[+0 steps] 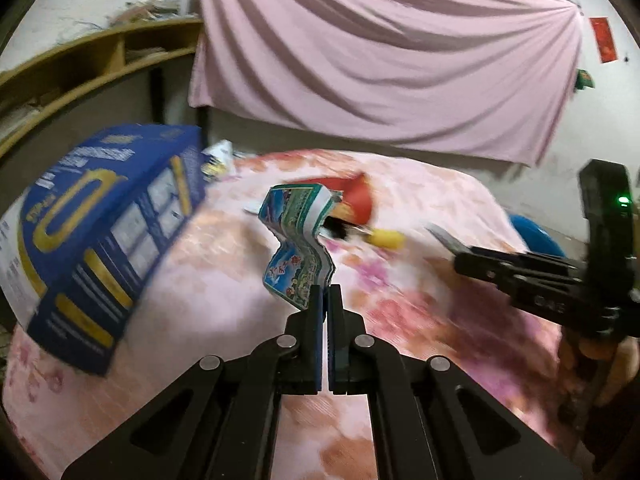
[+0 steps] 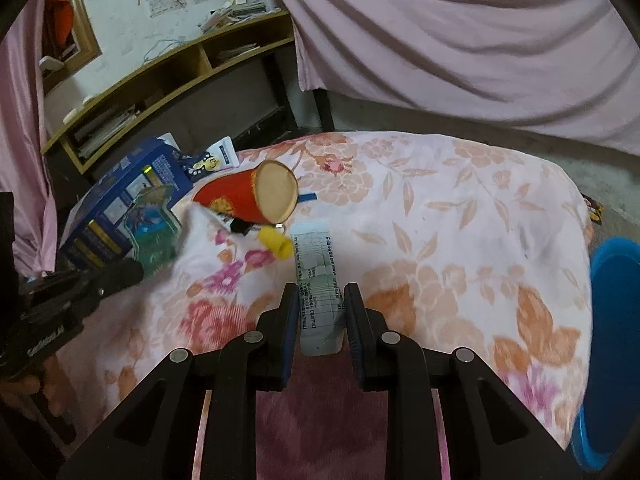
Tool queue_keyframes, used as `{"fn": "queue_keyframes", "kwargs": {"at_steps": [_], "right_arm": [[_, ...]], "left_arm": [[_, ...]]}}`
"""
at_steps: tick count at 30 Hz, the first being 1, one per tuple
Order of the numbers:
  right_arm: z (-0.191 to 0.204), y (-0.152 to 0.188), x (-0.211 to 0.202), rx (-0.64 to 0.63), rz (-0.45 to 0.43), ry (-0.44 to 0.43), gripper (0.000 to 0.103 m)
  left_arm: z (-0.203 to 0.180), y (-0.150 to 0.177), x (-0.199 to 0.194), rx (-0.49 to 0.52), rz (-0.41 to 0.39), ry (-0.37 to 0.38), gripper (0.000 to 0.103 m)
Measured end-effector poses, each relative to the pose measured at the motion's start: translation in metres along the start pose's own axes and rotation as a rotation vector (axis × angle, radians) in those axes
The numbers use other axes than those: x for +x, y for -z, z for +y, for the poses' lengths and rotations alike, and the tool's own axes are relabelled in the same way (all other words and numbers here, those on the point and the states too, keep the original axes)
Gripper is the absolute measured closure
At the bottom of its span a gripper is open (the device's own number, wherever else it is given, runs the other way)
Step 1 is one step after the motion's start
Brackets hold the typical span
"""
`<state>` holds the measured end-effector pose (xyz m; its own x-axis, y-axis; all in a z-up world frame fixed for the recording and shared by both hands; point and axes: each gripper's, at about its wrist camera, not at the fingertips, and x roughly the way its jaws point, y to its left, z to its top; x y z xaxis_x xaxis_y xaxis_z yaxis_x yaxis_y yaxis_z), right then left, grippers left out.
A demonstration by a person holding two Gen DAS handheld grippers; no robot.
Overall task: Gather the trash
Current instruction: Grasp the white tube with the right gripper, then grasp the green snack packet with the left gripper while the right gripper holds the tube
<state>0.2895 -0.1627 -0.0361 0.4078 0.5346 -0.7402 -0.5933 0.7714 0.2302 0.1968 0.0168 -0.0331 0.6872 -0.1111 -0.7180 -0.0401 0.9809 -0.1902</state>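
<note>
My left gripper (image 1: 325,294) is shut on a crumpled blue-green printed carton (image 1: 300,240) and holds it above the floral blanket; the carton also shows in the right wrist view (image 2: 154,228). My right gripper (image 2: 322,300) is shut on a flattened grey-white box (image 2: 317,280) with small print, which sticks forward between the fingers. In the left wrist view the right gripper (image 1: 444,238) reaches in from the right with that box. A red paper cup (image 2: 256,196) lies on its side on the blanket, with a small yellow piece (image 2: 276,242) and a black item (image 2: 239,227) beside it.
A large blue and gold box (image 1: 104,240) lies at the blanket's left edge. A blue bin (image 2: 612,340) stands on the floor at the right. A wooden shelf (image 2: 168,76) and a pink hanging cloth (image 1: 380,52) are behind the floral blanket (image 2: 460,208).
</note>
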Motion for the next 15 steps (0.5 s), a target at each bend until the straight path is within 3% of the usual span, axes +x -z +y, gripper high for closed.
{"fn": "queue_keyframes", "kwargs": {"at_steps": [4, 12, 15], "right_arm": [[0.005, 0.012, -0.012, -0.003, 0.019, 0.025, 0.082], [0.006, 0.032, -0.019, 0.006, 0.060, 0.088, 0.082], [0.002, 0.036, -0.024, 0.021, 0.063, 0.090, 0.082]], "left_arm": [[-0.011, 0.005, -0.012, 0.016, 0.021, 0.061, 0.103], [-0.026, 0.017, 0.002, 0.075, 0.068, 0.039, 0.100], [-0.023, 0.022, 0.002, 0.063, 0.072, 0.040, 0.079]]}}
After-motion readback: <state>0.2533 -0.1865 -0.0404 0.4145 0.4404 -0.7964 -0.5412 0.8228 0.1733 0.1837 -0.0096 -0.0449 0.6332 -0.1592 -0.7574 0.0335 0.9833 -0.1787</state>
